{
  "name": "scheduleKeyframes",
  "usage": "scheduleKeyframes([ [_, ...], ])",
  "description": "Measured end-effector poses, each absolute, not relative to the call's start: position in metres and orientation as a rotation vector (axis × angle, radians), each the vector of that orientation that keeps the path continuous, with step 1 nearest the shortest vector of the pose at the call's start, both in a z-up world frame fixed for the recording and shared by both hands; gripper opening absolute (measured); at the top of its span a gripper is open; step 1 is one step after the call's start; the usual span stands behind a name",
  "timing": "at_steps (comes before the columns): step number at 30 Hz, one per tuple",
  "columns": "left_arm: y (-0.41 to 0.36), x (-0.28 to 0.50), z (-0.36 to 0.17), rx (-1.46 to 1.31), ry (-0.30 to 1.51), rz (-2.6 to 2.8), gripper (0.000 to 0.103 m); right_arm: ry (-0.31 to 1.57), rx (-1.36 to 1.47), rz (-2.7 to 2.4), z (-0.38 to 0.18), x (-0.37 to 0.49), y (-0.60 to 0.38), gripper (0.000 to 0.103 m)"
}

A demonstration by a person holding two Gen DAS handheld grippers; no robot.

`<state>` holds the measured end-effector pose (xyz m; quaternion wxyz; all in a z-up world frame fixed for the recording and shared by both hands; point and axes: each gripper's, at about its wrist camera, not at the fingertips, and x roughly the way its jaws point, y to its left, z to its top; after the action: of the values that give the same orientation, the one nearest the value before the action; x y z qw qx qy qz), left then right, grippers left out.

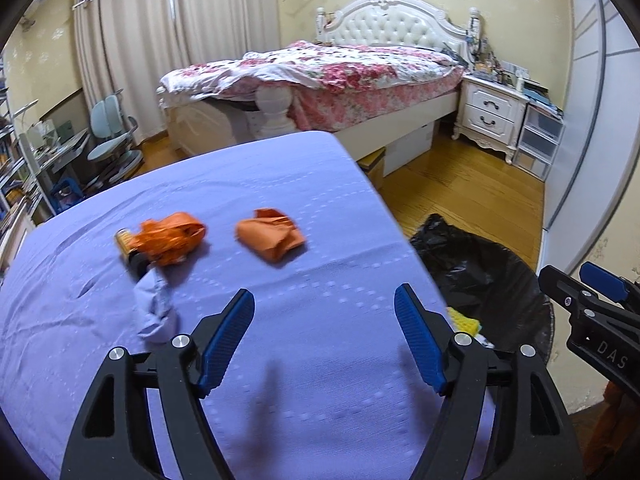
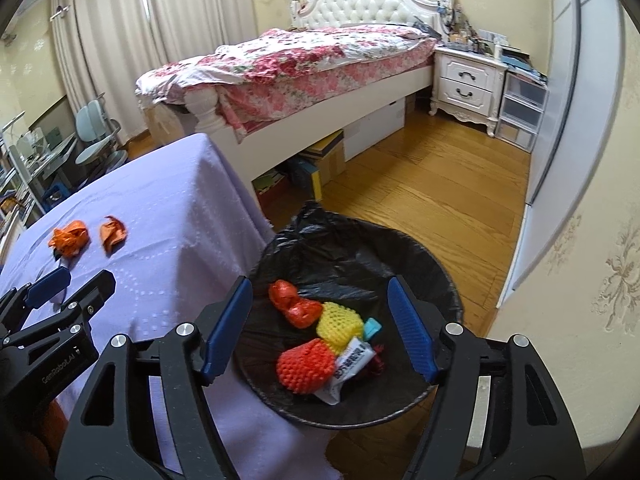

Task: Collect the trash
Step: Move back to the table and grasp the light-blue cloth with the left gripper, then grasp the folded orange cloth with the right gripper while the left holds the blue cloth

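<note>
Two crumpled orange wrappers lie on the purple tablecloth (image 1: 280, 184): one (image 1: 168, 242) over a small can-like piece at the left, one (image 1: 270, 238) to its right. They also show in the right wrist view, the left one (image 2: 69, 239) and the right one (image 2: 113, 233). My left gripper (image 1: 325, 312) is open and empty, above the cloth short of them. My right gripper (image 2: 320, 304) is open and empty over the black-lined trash bin (image 2: 444, 280), which holds red (image 2: 306, 364) and yellow (image 2: 340, 322) foam nets, red wrappers and a white packet.
A crumpled bit of purple cloth (image 1: 156, 312) lies near the left wrapper. The bin (image 1: 492, 272) stands on the wooden floor right of the table. A bed (image 1: 320, 72), a nightstand (image 1: 492, 112), and a chair and desk (image 1: 108, 140) stand beyond.
</note>
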<state>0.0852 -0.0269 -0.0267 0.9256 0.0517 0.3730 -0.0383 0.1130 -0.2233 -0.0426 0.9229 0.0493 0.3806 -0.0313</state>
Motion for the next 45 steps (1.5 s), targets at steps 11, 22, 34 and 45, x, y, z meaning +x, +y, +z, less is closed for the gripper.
scheduleKeyframes([
  [11, 0.037, 0.085, -0.032, 0.041, 0.798, 0.066, 0.073, 0.815, 0.041, 0.086, -0.043, 0.118, -0.159, 0.069],
  [22, 0.071, 0.101, -0.036, -0.016, 0.838, 0.1, 0.066, 0.853, -0.027, 0.166, -0.048, 0.135, -0.112, 0.069],
  [34, 0.086, 0.109, -0.043, -0.038, 0.889, 0.068, 0.038, 0.88, -0.08, 0.237, -0.054, 0.167, -0.072, 0.069],
  [45, 0.109, 0.107, -0.04, -0.068, 0.876, 0.089, 0.037, 0.894, -0.13, 0.275, -0.059, 0.196, -0.034, 0.069],
])
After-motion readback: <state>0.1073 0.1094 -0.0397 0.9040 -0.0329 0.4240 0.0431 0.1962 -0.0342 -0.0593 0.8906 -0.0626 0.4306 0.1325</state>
